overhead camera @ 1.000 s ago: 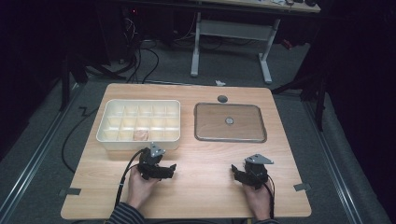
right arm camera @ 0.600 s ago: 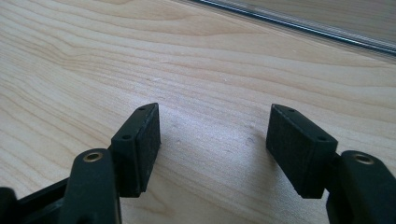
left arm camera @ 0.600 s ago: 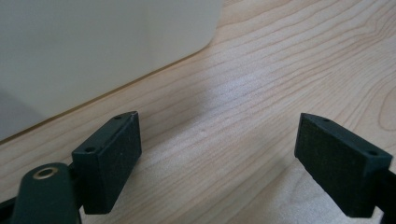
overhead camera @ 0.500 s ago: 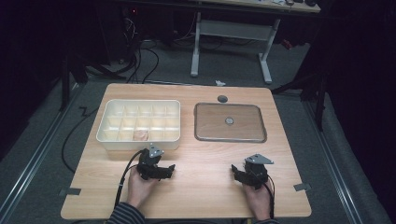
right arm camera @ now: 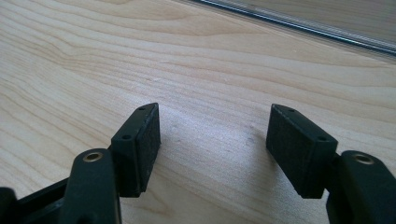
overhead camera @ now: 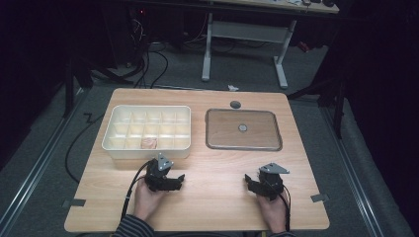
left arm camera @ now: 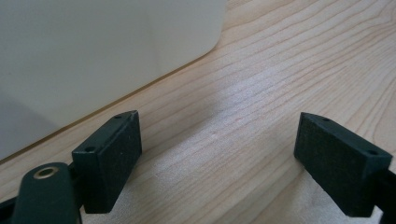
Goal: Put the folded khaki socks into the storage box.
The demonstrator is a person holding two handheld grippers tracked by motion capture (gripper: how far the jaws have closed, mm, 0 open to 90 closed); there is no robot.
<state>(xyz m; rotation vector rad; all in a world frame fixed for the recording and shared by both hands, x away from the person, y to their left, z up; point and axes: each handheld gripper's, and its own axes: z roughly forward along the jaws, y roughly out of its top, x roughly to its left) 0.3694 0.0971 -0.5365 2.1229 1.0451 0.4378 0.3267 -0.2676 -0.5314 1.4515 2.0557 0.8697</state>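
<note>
left gripper (overhead camera: 170,180) jaws wide apart, empty, low over bench (overhead camera: 212,197), just beside white organizer tray (overhead camera: 148,150). right gripper (overhead camera: 257,183) likewise spread, empty.

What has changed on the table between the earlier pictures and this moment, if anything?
Nothing has visibly changed. The left tool and the right tool rest on the table in the same places, both open and empty. The white divided box, the small item inside it and the clear lid lie as before.
</note>
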